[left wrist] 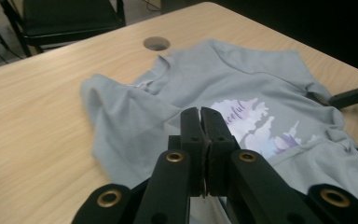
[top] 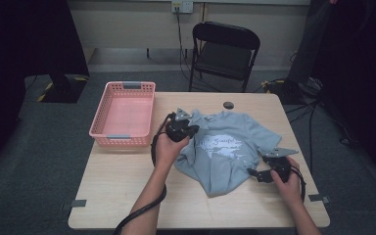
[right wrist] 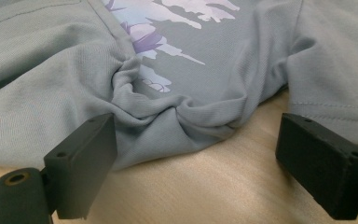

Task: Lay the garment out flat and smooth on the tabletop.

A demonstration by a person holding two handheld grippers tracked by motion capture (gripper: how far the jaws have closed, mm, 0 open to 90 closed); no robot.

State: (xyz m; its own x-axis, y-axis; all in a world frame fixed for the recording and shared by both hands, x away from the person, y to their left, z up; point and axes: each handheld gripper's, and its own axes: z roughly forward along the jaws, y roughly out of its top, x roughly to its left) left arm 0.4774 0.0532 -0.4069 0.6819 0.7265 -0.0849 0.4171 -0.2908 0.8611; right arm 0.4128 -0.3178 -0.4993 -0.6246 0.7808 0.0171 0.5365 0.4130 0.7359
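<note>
A grey T-shirt [top: 225,147] with a pale purple and white print lies rumpled on the wooden table [top: 127,181]. My left gripper [top: 188,128] hovers over the shirt's left edge. In the left gripper view its jaws [left wrist: 200,112] are pressed together, with a sliver of pale cloth pinched low between them, and the shirt [left wrist: 242,79] spreads out beyond. My right gripper [top: 254,174] rests low at the shirt's right hem. In the right gripper view it [right wrist: 196,123] stands open, its jaws either side of a bunched fold of the shirt [right wrist: 168,112] without touching it.
A pink plastic basket [top: 129,85] sits at the table's left back corner. A round dark cable hole [top: 228,105] lies near the far edge, behind the shirt. A black folding chair [top: 225,49] stands beyond the table. Bare wood lies in front of the shirt.
</note>
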